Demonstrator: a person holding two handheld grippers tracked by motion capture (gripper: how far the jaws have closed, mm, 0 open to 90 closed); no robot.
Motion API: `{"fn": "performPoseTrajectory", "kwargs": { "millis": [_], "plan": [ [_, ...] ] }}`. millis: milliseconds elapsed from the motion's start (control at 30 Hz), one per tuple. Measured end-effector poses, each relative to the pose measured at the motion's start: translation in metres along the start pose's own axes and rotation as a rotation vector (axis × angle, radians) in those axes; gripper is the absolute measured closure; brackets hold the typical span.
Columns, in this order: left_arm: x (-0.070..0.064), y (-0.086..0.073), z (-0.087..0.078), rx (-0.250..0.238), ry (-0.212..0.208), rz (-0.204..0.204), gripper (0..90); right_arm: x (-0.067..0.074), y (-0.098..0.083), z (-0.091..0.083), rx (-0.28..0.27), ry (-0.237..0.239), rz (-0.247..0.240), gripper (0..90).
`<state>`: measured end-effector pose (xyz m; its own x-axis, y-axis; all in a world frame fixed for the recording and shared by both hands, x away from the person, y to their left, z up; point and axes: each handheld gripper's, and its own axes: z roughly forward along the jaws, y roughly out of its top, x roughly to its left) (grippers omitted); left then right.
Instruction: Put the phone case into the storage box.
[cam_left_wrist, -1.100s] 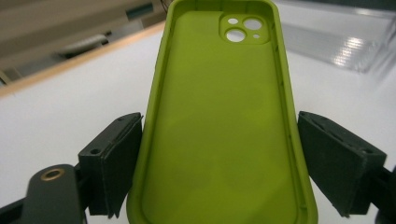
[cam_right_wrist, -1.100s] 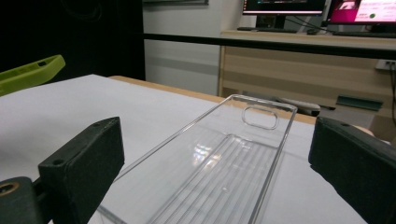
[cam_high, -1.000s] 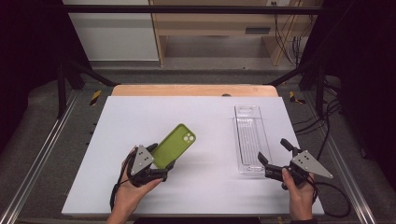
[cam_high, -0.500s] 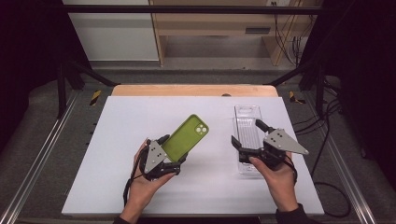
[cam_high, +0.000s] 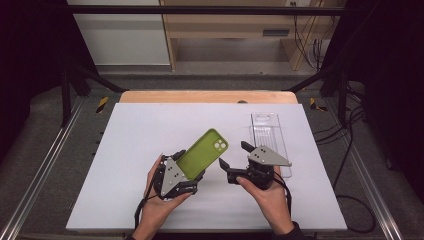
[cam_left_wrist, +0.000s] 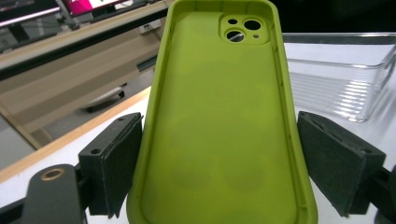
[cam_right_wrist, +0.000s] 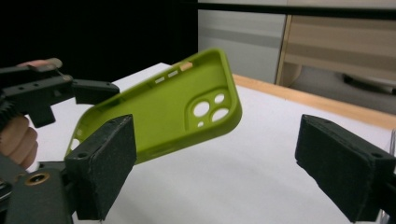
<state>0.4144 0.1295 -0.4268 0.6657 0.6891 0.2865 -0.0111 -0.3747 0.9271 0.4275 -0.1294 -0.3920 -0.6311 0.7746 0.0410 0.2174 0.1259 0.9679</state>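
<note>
We find the left gripper clamped on the long edges of the green phone case, near its lower end. The case is held clear of the white table, tilted, its camera cut-out pointing toward one o'clock in the high view. The right gripper sits just beside the case at its three o'clock, not touching. Its jaws have just been closing yet stand wide, nothing between them. The clear tray lies at the right gripper's one o'clock.
</note>
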Motion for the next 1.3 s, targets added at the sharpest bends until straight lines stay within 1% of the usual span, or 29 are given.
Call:
{"fn": "performPoseTrajectory", "kwargs": {
  "millis": [100,200,267,333,367,467,533,600,667,800,900,1000,1100,1167,1233,1300],
  "plan": [
    [-0.005,0.0,0.0,-0.005,-0.011,0.008,16.2,-0.004,-0.004,0.0,0.002,0.004,0.027,15.6],
    [-0.01,0.0,0.001,-0.006,-0.019,0.031,16.2,-0.005,-0.004,-0.001,-0.002,0.016,0.05,18.5],
    [-0.012,0.002,0.001,-0.012,-0.022,0.035,16.2,-0.005,-0.004,-0.001,-0.003,0.02,0.079,21.0],
    [-0.015,0.003,0.0,-0.02,-0.02,0.041,16.2,-0.004,-0.005,0.0,-0.003,0.03,0.09,23.7],
    [-0.015,0.003,0.0,-0.022,-0.022,0.041,16.2,-0.004,-0.005,0.0,-0.004,0.027,0.092,25.1],
    [-0.017,0.003,0.001,-0.02,-0.024,0.049,16.2,-0.007,-0.007,0.001,-0.005,0.033,0.127,29.6],
    [-0.018,0.004,0.0,-0.023,-0.028,0.048,16.2,-0.01,-0.009,0.002,-0.001,0.037,0.135,32.3],
    [-0.019,0.004,0.0,-0.026,-0.029,0.052,16.2,-0.011,-0.01,0.002,0.003,0.049,0.15,34.3],
    [-0.019,0.003,0.0,-0.025,-0.027,0.059,16.2,-0.011,-0.012,0.003,0.006,0.057,0.151,36.7],
    [-0.02,0.003,0.001,-0.024,-0.029,0.068,16.2,-0.012,-0.014,0.004,0.011,0.086,0.159,41.4],
    [-0.021,0.003,0.001,-0.027,-0.027,0.075,16.2,-0.011,-0.014,0.005,0.014,0.109,0.176,44.8],
    [-0.021,0.002,0.001,-0.023,-0.028,0.071,16.2,-0.012,-0.014,0.006,0.014,0.11,0.18,48.8],
    [-0.021,0.0,0.002,-0.017,-0.03,0.07,16.2,-0.014,-0.016,0.005,0.008,0.122,0.21,52.2],
    [-0.021,-0.002,0.003,-0.013,-0.034,0.068,16.2,-0.016,-0.017,0.005,-0.005,0.14,0.247,55.4],
    [-0.021,-0.003,0.005,-0.01,-0.038,0.069,16.2,-0.017,-0.018,0.004,-0.005,0.148,0.253,57.1],
    [-0.019,-0.004,0.006,0.0,-0.042,0.07,16.2,-0.017,-0.017,0.004,-0.004,0.145,0.255,58.5]
  ]
}}
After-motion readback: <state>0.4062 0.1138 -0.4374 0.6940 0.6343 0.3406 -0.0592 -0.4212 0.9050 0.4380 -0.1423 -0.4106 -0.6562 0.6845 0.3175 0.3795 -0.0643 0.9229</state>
